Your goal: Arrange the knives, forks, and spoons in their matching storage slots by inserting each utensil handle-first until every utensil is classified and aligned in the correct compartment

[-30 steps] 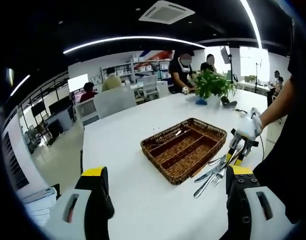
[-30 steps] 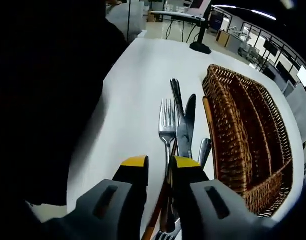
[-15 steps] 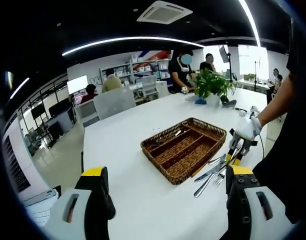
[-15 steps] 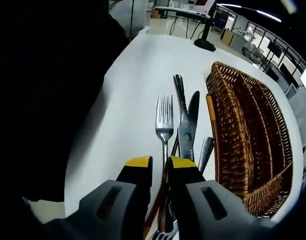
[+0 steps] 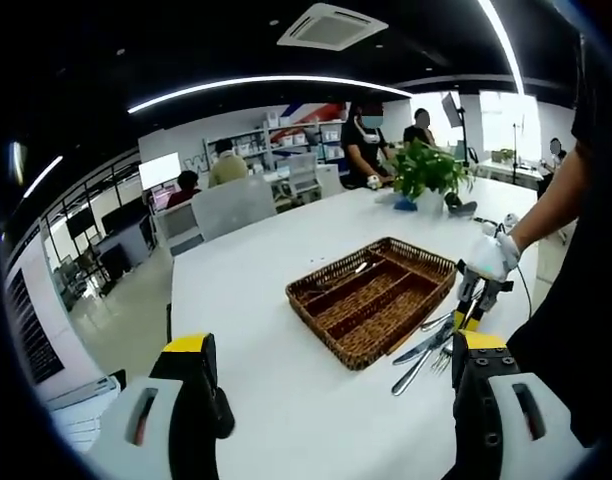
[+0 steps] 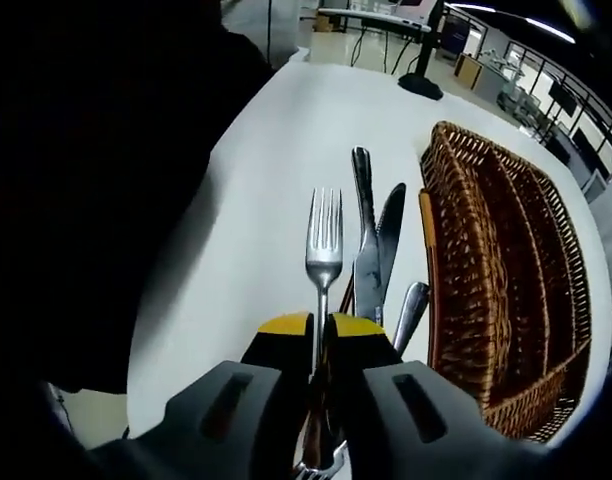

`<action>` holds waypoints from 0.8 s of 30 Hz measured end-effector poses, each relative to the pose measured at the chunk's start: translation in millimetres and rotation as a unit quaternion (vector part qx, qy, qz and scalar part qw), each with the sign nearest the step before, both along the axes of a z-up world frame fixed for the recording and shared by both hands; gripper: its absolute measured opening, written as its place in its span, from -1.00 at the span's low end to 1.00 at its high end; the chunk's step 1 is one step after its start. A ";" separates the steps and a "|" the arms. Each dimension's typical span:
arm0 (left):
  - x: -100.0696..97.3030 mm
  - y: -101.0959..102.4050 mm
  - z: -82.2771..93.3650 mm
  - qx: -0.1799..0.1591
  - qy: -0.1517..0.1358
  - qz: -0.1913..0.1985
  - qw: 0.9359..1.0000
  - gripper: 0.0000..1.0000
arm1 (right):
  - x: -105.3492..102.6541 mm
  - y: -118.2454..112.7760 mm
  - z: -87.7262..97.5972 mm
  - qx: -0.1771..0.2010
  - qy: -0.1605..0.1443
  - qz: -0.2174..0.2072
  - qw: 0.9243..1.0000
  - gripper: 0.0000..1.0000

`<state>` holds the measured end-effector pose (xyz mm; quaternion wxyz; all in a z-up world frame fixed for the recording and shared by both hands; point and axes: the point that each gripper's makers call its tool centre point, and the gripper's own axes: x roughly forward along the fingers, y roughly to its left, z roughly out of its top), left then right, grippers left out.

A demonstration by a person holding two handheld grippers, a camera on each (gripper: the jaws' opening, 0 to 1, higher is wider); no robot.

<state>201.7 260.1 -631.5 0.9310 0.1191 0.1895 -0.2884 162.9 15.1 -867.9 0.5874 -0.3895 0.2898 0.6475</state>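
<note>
1. Since the fork (image 6: pixel 323 243) is the thing actually being handled, start there: in the right gripper view it sticks straight out ahead with its tines away from the camera, and its handle runs back down between the two yellow-tipped jaws.
2. The right gripper (image 6: pixel 320 327) has its jaws pinched nearly together on that fork handle, so it's gripping it.
3. Just to the fork's right on the white table (image 6: pixel 276 150) lie a knife (image 6: pixel 371 265) and a long utensil (image 6: pixel 362 190) with a rounded end, overlapping each other, plus a spoon handle (image 6: pixel 410 313) nearest the basket. Can't tell if the fork is off the table or not.
4. The wicker basket (image 6: pixel 486 270) sits right beside that pile, with long divided slots running lengthwise.
5. In the left gripper view the same basket (image 5: pixel 371 300) is mid-table, and the loose cutlery (image 5: pixel 423 352) lies next to its near corner.
6. The left gripper (image 5: pixel 331 345) hangs above the table well short of the basket, jaws spread wide, nothing between them.
7. Farther back there's a potted plant (image 5: pixel 426 170) on the table and people (image 5: pixel 368 140) standing around the far end.
</note>
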 end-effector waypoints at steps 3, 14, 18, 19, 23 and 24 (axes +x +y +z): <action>-1.5 0.8 -0.8 0.004 0.001 0.002 1.000 0.99 | -2.5 -1.9 -3.6 -0.003 0.011 0.003 1.000 -0.94; -1.2 -2.6 -1.4 0.002 0.002 0.003 1.000 0.99 | 2.0 -0.6 -4.6 -0.013 0.025 -0.028 0.999 -0.99; -0.2 -3.5 -1.4 0.004 0.002 0.002 1.000 0.99 | 2.4 -4.1 -4.3 -0.034 0.027 -0.037 0.998 -1.00; 0.2 -3.0 -1.3 0.004 0.002 0.002 1.000 0.99 | 3.4 -4.7 -1.8 -0.037 0.023 -0.038 0.998 -1.00; 4.0 -0.4 1.0 0.004 -0.002 0.006 1.000 0.99 | 6.4 -5.5 11.5 -0.037 0.024 -0.046 0.998 -1.00; 4.8 -0.9 1.7 0.003 -0.002 0.005 1.000 0.99 | 7.4 -6.7 13.2 -0.044 0.025 -0.052 0.997 -1.00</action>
